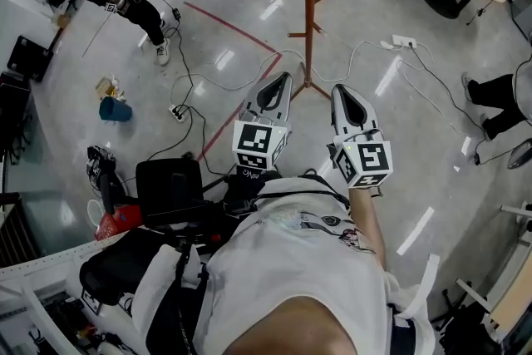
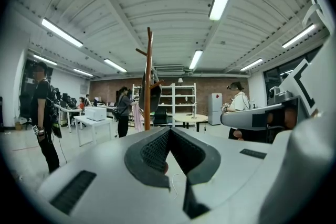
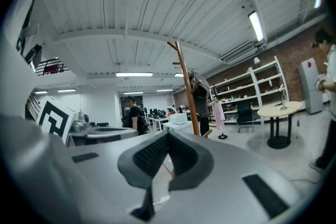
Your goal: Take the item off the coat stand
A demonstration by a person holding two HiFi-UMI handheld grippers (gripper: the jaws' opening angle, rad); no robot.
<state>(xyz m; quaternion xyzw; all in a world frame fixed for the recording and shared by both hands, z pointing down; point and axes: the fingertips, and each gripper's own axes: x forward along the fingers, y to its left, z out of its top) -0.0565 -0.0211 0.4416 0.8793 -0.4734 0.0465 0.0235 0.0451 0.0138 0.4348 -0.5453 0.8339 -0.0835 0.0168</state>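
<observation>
**Both grippers closed and empty, facing the coat stand**

Head view: the left gripper (image 1: 283, 79) and right gripper (image 1: 341, 90) are held side by side above the floor (image 1: 432, 154). Both point toward the wooden coat stand (image 1: 309, 4) and are well apart from it.

Left gripper view: the left gripper (image 2: 169, 130) has its jaws meeting at the tips, with nothing between them. Beyond them a dark item (image 2: 153, 93) hangs on the coat stand (image 2: 148, 76).

Right gripper view: the right gripper (image 3: 168, 133) is likewise closed and empty. The dark item (image 3: 200, 94) hangs at the right side of the coat stand (image 3: 185, 81), and a round table (image 3: 278, 109) stands farther right.
</observation>
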